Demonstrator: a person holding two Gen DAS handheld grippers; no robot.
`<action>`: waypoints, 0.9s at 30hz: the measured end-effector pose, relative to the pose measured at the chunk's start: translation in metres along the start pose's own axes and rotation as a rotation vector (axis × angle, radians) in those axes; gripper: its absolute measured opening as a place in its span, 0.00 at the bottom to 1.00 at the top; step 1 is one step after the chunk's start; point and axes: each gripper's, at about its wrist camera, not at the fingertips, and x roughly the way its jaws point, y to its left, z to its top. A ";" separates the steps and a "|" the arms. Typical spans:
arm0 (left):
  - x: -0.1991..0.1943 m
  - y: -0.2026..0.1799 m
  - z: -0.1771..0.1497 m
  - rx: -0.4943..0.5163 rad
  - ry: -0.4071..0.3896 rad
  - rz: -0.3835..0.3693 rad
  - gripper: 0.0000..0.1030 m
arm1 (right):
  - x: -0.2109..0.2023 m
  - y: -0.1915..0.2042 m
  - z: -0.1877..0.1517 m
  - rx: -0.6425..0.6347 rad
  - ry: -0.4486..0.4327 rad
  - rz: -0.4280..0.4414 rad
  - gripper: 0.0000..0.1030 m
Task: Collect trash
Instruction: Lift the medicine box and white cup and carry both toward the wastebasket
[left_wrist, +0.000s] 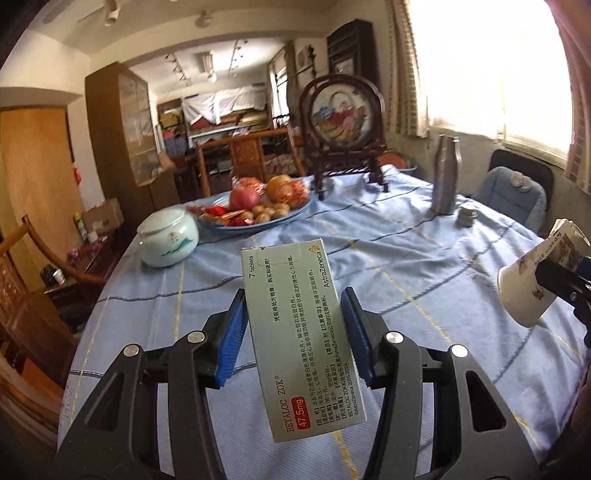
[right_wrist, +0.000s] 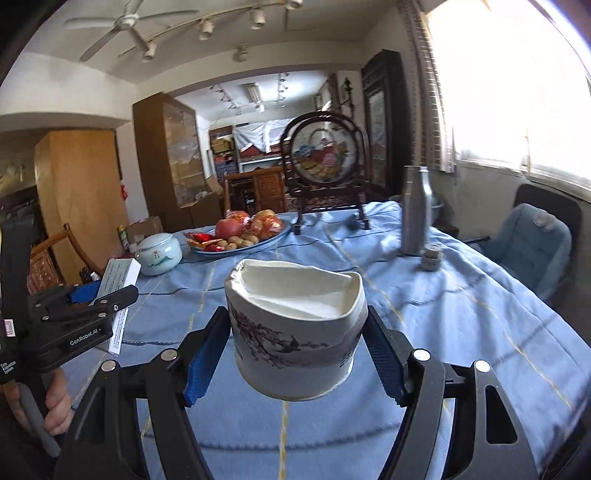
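My left gripper (left_wrist: 293, 332) is shut on a pale green Betaloc ZOK medicine box (left_wrist: 299, 336) and holds it above the blue tablecloth (left_wrist: 406, 266). My right gripper (right_wrist: 297, 350) is shut on a crushed white paper cup (right_wrist: 295, 332) with a dark ink drawing, held above the cloth. The cup also shows at the right edge of the left wrist view (left_wrist: 528, 284). The left gripper with the box shows at the left of the right wrist view (right_wrist: 118, 280).
On the table stand a celadon lidded jar (left_wrist: 168, 236), a fruit plate (left_wrist: 258, 206), a round embroidered screen on a dark stand (left_wrist: 343, 125), a steel bottle (left_wrist: 445, 173) and its cap (left_wrist: 467, 216). A blue cushioned chair (left_wrist: 513, 195) stands by the window.
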 end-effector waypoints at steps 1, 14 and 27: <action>-0.004 -0.002 -0.002 -0.007 -0.004 0.001 0.49 | -0.009 -0.003 -0.002 0.003 -0.006 -0.010 0.70; -0.071 -0.054 -0.033 -0.072 -0.008 -0.105 0.49 | -0.086 -0.016 -0.028 -0.054 -0.072 -0.039 0.70; -0.099 -0.160 -0.056 0.019 0.040 -0.301 0.49 | -0.169 -0.088 -0.085 -0.037 -0.041 -0.263 0.70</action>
